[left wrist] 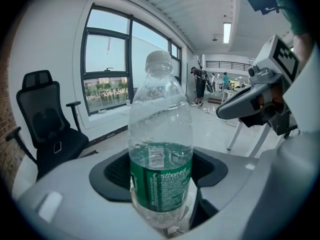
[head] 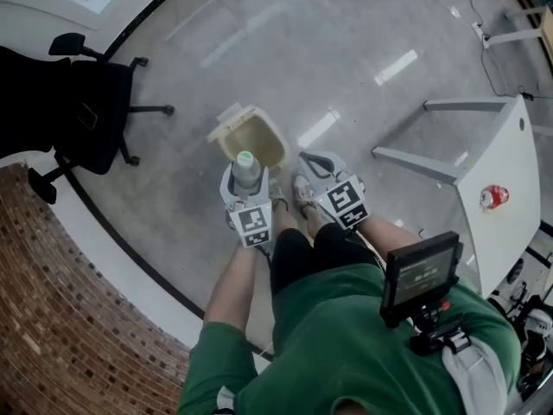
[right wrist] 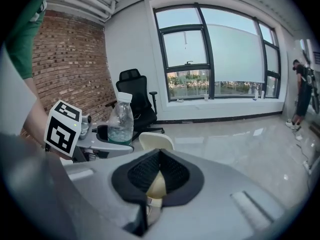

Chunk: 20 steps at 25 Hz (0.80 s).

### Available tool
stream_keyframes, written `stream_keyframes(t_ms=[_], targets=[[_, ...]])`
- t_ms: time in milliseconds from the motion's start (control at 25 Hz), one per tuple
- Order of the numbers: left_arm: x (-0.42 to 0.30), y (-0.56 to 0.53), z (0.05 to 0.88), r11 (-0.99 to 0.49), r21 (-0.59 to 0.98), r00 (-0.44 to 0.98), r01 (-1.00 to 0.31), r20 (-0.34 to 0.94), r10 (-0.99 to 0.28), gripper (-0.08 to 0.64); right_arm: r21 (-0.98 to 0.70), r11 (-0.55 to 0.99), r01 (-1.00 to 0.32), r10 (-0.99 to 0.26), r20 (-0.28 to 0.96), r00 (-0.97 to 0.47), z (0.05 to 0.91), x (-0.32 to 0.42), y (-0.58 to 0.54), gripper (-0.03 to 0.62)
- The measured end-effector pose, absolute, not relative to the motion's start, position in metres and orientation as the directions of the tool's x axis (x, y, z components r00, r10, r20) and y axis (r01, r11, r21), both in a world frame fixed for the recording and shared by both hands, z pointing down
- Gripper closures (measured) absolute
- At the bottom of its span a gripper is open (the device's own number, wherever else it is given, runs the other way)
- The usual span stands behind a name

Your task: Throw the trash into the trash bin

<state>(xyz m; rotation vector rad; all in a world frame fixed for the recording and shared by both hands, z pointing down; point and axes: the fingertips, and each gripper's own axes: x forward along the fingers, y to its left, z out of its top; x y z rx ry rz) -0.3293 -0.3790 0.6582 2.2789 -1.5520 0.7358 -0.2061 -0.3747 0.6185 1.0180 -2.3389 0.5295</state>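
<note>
Bottle (left wrist: 161,149) stands upright betw. my left gripper's (head: 245,199) jaws, clamped at its green label, cap up, over the near rim of the open trash bin (head: 263,143). Right gripper (right wrist: 159,156) just beside, jaws together, holding nothing.

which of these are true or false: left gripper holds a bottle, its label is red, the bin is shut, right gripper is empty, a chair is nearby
The left gripper holds a plastic bottle: true.
The bottle's label is red: false, the label is green.
The trash bin is shut: false, its lid is flipped open.
The right gripper is empty: true, its fingers are together on nothing.
A black office chair stands nearby: true.
</note>
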Motion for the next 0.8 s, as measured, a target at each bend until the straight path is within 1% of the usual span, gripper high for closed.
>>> stream_keyframes(t_ms=[520, 800], targets=[[-0.330, -0.392, 0.764, -0.423, -0.017, 0.324, -0.906, 0.615, -0.719, 0.229, -0.184, 0.639, -0.746, -0.476, 0.667, -0.573, 0.707, -0.230, -0.378, 0.589], [-0.328, -0.399, 0.819, -0.450, -0.005, 0.342, -0.893, 0.644, -0.684, 0.227, -0.190, 0.633, -0.751, -0.446, 0.703, -0.554, 0.762, -0.231, -0.376, 0.589]])
